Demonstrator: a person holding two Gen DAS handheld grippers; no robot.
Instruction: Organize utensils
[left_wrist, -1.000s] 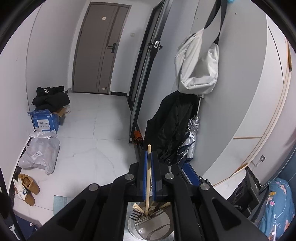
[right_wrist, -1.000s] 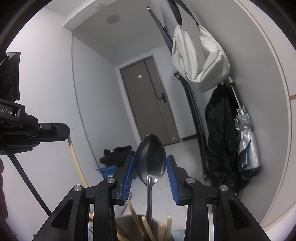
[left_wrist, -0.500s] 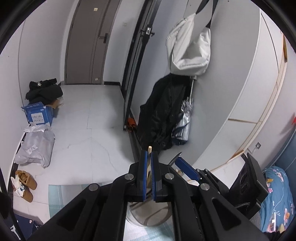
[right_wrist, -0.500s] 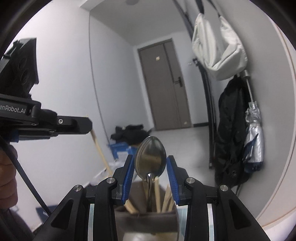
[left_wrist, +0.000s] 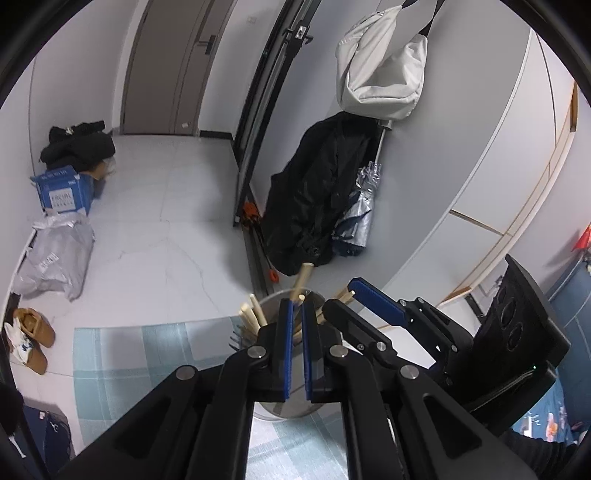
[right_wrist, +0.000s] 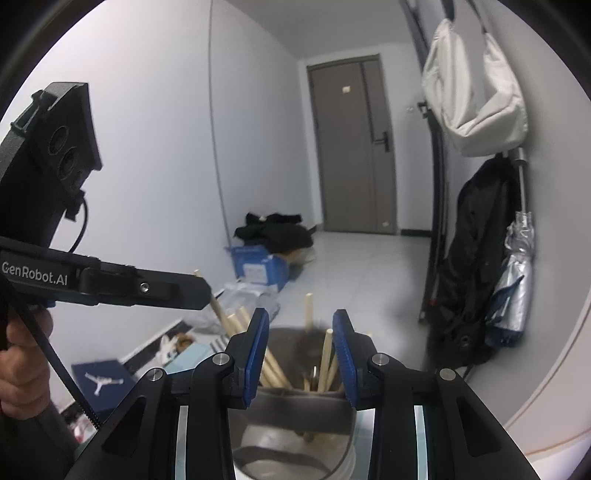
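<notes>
Pinching a wooden chopstick (left_wrist: 303, 277), the left gripper (left_wrist: 296, 306) has its jaws closed above the utensil holder (right_wrist: 295, 417); the right gripper (right_wrist: 300, 325) seems empty, jaws apart over it.

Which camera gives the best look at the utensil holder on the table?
The right wrist view: the utensil holder fills the space between the right gripper's fingers, showing its rim, inside and wooden sticks. In the left wrist view the left gripper covers most of it.

Both wrist views close above utensil holder (left_wrist: 284, 402), facing door (right_wrist: 354, 147).
</notes>
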